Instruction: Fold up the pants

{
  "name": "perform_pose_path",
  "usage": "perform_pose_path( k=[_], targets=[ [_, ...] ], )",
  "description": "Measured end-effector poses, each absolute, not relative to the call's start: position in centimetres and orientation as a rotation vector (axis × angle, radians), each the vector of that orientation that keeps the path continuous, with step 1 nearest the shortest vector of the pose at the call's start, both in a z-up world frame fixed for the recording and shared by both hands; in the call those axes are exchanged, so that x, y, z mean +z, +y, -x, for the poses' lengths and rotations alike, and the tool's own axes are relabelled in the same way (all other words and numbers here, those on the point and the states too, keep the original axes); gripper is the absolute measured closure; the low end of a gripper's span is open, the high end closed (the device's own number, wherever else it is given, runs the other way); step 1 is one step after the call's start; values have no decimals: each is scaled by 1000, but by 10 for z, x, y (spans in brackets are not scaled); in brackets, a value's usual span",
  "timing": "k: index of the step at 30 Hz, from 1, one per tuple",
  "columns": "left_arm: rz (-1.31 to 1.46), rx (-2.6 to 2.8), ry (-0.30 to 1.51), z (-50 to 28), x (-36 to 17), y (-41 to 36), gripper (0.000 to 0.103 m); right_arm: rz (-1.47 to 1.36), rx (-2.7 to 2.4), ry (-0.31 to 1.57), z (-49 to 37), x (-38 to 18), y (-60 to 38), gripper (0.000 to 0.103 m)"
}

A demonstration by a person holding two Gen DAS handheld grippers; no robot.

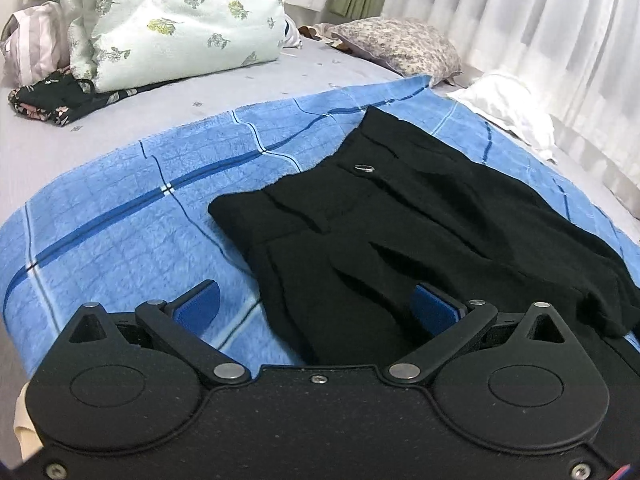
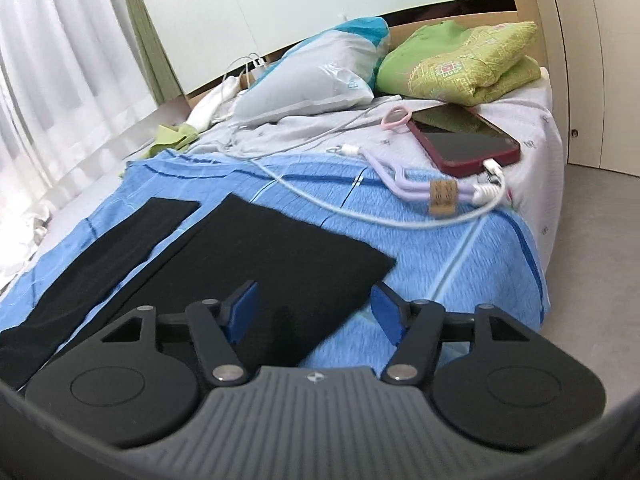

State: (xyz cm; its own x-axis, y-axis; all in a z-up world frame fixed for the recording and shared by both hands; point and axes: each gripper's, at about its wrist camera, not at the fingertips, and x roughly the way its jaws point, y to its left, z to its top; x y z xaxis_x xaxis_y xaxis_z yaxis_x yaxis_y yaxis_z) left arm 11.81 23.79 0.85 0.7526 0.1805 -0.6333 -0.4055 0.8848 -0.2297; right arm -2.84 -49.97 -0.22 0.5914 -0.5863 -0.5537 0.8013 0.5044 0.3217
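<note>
A: While both tongs hang spread with nothing in them, the pants (image 1: pixel 400 232) lie flat on the blue blanket (image 1: pixel 120 216), waist just ahead of the left tongs (image 1: pixel 320 312), leg hems ahead of the right tongs (image 2: pixel 312 312)

B: risk?

A: charger cable (image 2: pixel 360 208) and phone (image 2: pixel 464 144) sit beyond the right tongs, past the hem. Swing wide and I'd guess it snags. Also thin cloth, a shallow pinch may grab blanket too
</note>
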Motion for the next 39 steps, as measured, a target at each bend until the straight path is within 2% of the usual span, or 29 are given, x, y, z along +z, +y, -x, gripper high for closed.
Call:
perform_pose_path(
  k=[2, 3, 5, 6, 7, 8, 9, 10, 12, 13, 21, 26, 39],
  targets=[
    [359, 334, 642, -124, 7, 237, 0, -565, -869, 420, 19, -5, -505, 28],
    [351, 340, 640, -127, 6, 236, 0, -543, -870, 431, 14, -6, -507, 31],
    [341, 349, 642, -133, 6, 234, 1, -495, -865, 457, 5, -7, -509, 43],
    [340, 356, 641, -135, 6, 234, 5, -472, -868, 469, 2, -6, -509, 53],
    [337, 370, 636, -136, 7, 233, 21, -455, -868, 477, 0, -6, -508, 63],
    [324, 387, 633, -137, 7, 231, 30, -451, -866, 484, -1, -5, -508, 80],
    [302, 419, 635, -138, 9, 228, 46, -459, -850, 490, -1, -4, -509, 87],
    [284, 434, 634, -138, 10, 226, 60, -464, -842, 493, -1, -2, -511, 90],
    [273, 420, 621, -136, 14, 224, 76, -436, -831, 503, -1, 2, -510, 94],
    [262, 413, 619, -135, 16, 222, 80, -409, -828, 504, -1, 6, -509, 94],
    [141, 375, 573, -123, 58, 213, 88, -280, -818, 462, 7, 47, -501, 95],
    [88, 331, 562, -108, 78, 209, 88, -233, -821, 453, 19, 61, -500, 95],
    [81, 360, 673, -103, 36, 215, 87, -277, -840, 548, 30, 26, -514, 94]
  ],
)
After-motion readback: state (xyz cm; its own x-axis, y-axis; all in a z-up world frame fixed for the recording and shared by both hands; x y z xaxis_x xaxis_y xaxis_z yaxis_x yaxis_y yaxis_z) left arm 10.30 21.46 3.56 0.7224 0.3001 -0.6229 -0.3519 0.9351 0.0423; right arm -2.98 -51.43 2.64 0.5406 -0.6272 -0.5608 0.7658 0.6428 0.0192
